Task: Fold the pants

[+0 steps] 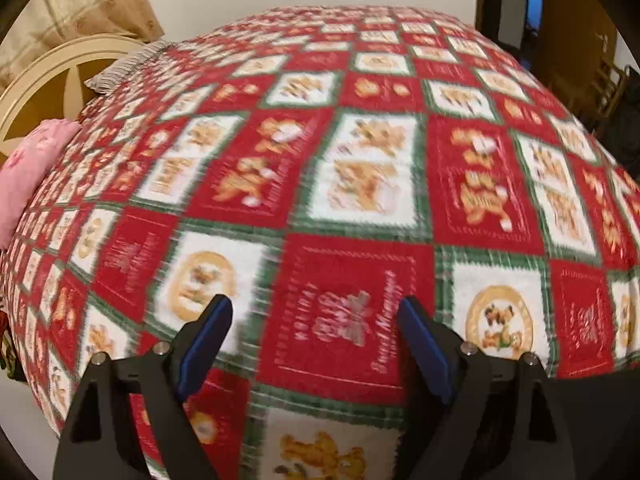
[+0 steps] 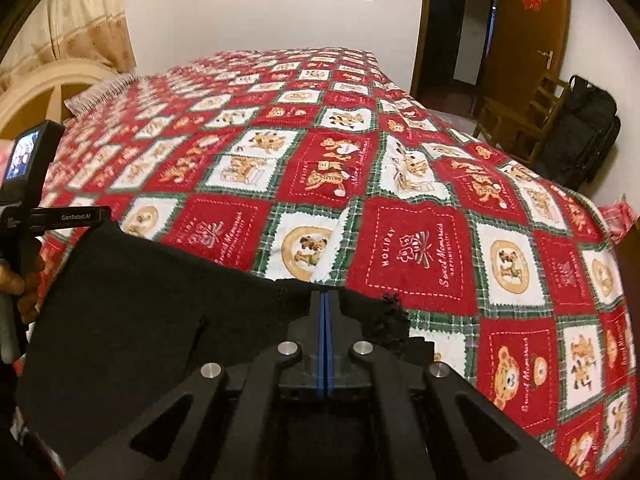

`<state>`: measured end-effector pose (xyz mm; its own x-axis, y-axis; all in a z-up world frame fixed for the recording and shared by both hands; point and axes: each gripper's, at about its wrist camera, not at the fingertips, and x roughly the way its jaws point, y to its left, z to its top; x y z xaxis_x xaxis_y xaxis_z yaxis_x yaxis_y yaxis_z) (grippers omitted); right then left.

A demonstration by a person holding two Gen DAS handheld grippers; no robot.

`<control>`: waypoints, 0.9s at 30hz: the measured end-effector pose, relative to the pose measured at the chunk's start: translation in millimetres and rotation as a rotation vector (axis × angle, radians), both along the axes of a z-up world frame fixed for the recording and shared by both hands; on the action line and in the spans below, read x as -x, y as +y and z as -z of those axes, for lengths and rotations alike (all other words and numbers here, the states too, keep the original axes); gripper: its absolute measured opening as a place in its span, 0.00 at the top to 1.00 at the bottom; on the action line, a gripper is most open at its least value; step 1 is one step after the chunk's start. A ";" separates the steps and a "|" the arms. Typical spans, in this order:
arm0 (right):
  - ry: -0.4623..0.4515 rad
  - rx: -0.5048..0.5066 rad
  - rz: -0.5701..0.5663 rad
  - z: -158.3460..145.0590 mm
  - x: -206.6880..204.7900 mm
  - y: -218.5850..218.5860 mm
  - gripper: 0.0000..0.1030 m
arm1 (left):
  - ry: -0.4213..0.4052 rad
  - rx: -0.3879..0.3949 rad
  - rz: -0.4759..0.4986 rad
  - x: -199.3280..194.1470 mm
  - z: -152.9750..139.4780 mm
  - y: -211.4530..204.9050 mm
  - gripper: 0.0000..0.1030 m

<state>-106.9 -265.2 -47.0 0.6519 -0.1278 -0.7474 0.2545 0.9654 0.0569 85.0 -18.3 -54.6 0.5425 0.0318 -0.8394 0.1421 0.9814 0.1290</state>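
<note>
**Grippers and pants over the bed**

Left gripper (image 1: 314, 320): blue-padded fingers (image 1: 206, 344) spread wide, nothing between them; poised above the quilt (image 1: 360, 184), view motion-blurred. Pink cloth (image 1: 28, 172) at 9 o'clock, headboard (image 1: 44, 76) at 10 o'clock, both at the bed's far left.

Right gripper (image 2: 324, 300): pads pressed together, clamped on the upper edge of the black pants (image 2: 140, 300). Pants occupy the 6-to-9 o'clock sector of the right wrist view, hanging over the near edge of the bed (image 2: 520, 280). Other handheld unit (image 2: 28, 160) with lit screen at 9 o'clock. Wooden chair (image 2: 520, 120) and black bag (image 2: 580, 132) at 2 o'clock, beside the door (image 2: 528, 28).
</note>
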 end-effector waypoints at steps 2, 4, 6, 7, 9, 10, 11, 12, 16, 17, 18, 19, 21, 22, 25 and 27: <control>-0.112 -0.070 0.017 -16.4 27.1 -2.2 0.98 | -0.055 0.004 -0.009 5.9 -16.2 12.2 0.15; -0.154 -0.040 0.012 -27.9 47.1 5.7 0.97 | -0.085 0.013 0.008 17.2 -29.0 21.5 0.15; -0.170 0.013 -0.018 -39.2 71.7 20.6 0.97 | -0.117 0.017 0.033 31.2 -38.9 25.0 0.15; -0.177 0.029 -0.044 -43.6 86.2 29.8 0.97 | -0.128 0.022 0.055 41.8 -42.7 23.9 0.15; -0.165 0.024 -0.098 -45.9 105.9 43.1 0.97 | -0.144 0.031 0.110 64.6 -45.7 18.2 0.15; -0.158 0.020 -0.126 -45.1 115.1 50.7 0.97 | -0.150 0.032 0.145 77.8 -44.8 13.2 0.15; -0.148 0.017 -0.149 -43.1 121.3 56.9 0.97 | -0.154 0.033 0.169 88.1 -43.1 8.9 0.15; -0.130 0.017 -0.156 -39.4 123.8 60.0 0.97 | -0.154 0.037 0.190 97.6 -41.1 4.9 0.15; -0.055 0.040 -0.130 -13.5 127.4 59.6 0.97 | -0.112 0.030 0.260 119.4 -23.7 -13.5 0.15; -0.056 0.043 -0.121 -12.1 130.2 57.6 0.97 | -0.095 0.018 0.274 122.2 -18.7 -16.5 0.15; -0.054 0.030 -0.112 -11.3 133.8 54.5 0.97 | -0.086 0.010 0.285 124.8 -13.1 -18.8 0.15; -0.052 0.017 -0.106 -9.7 135.9 52.3 0.97 | -0.085 0.002 0.283 128.4 -10.3 -19.7 0.15; 0.015 0.009 -0.074 4.5 142.8 48.0 0.97 | -0.072 0.001 0.283 131.3 -4.7 -19.2 0.15; 0.024 0.007 -0.065 10.7 145.7 46.4 0.98 | -0.073 0.003 0.283 134.4 -3.1 -19.0 0.15; -0.030 -0.058 -0.014 6.7 153.6 39.2 0.98 | -0.086 -0.007 0.289 140.9 -2.1 -19.9 0.15; -0.076 -0.037 -0.026 -6.9 153.5 41.5 0.97 | -0.089 -0.005 0.297 143.3 -7.2 -19.1 0.15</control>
<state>-260.4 -223.8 -40.1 0.7096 -0.0830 -0.6997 0.2230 0.9684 0.1113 -58.3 -37.5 -47.4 0.6000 -0.1354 -0.7885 0.4107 0.8979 0.1583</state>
